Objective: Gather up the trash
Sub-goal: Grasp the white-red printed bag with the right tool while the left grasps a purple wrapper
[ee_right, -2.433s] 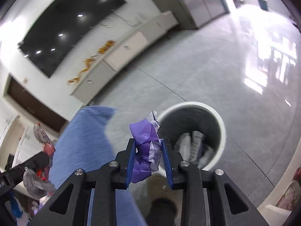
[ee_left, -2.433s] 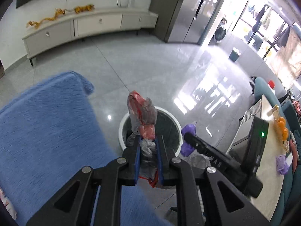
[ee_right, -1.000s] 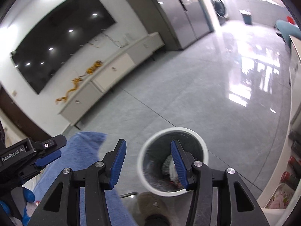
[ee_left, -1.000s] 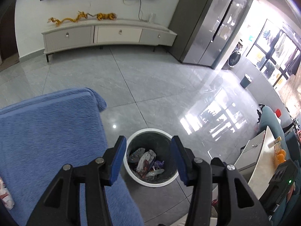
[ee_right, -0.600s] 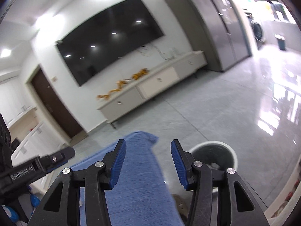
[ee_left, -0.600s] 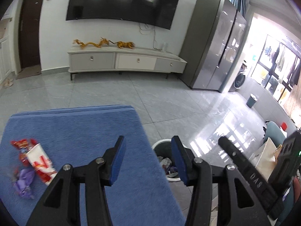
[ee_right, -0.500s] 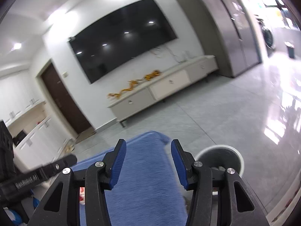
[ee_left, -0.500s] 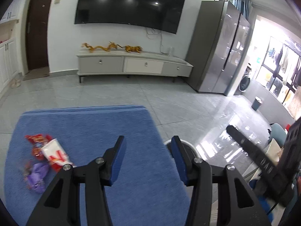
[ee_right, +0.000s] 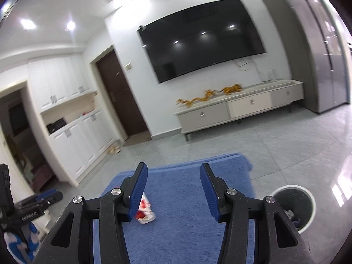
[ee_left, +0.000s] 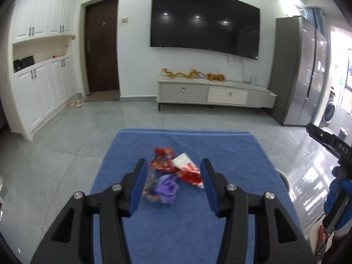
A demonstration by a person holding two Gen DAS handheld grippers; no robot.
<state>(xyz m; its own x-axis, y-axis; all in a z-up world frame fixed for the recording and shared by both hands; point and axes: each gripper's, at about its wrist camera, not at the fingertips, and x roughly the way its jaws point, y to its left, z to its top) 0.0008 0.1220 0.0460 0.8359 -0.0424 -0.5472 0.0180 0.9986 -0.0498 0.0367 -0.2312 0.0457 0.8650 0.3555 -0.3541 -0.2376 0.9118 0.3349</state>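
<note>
We hold the left gripper [ee_left: 173, 184] with its jaws spread wide and nothing between them, hovering over the blue-covered bench [ee_left: 231, 154]. Framed between its blue pads [ee_left: 138, 187] lies the trash in a loose cluster: a red snack wrapper [ee_left: 162, 158] at 12 o'clock of the group, a red-and-white packet [ee_left: 188, 171] toward 3 o'clock just beside it, a crumpled purple wrapper [ee_left: 167, 189] at 6 o'clock, and a blurred clear wrapper [ee_left: 149, 184] at 9 o'clock, partly behind the left pad.

Our right gripper [ee_right: 173, 189] is likewise wide apart and empty above the same bench [ee_right: 187, 198]. In its view, only the red-and-white packet [ee_right: 145, 211] shows, peeking out just beside the left pad. The white-rimmed trash bin [ee_right: 296, 206] stands on the tiled floor [ee_right: 286, 149] at 4 o'clock, off the bench's right edge, with some litter visible inside.

From the left view, only a sliver of the bin's rim [ee_left: 283, 177] peeks past the bench's right edge.
</note>
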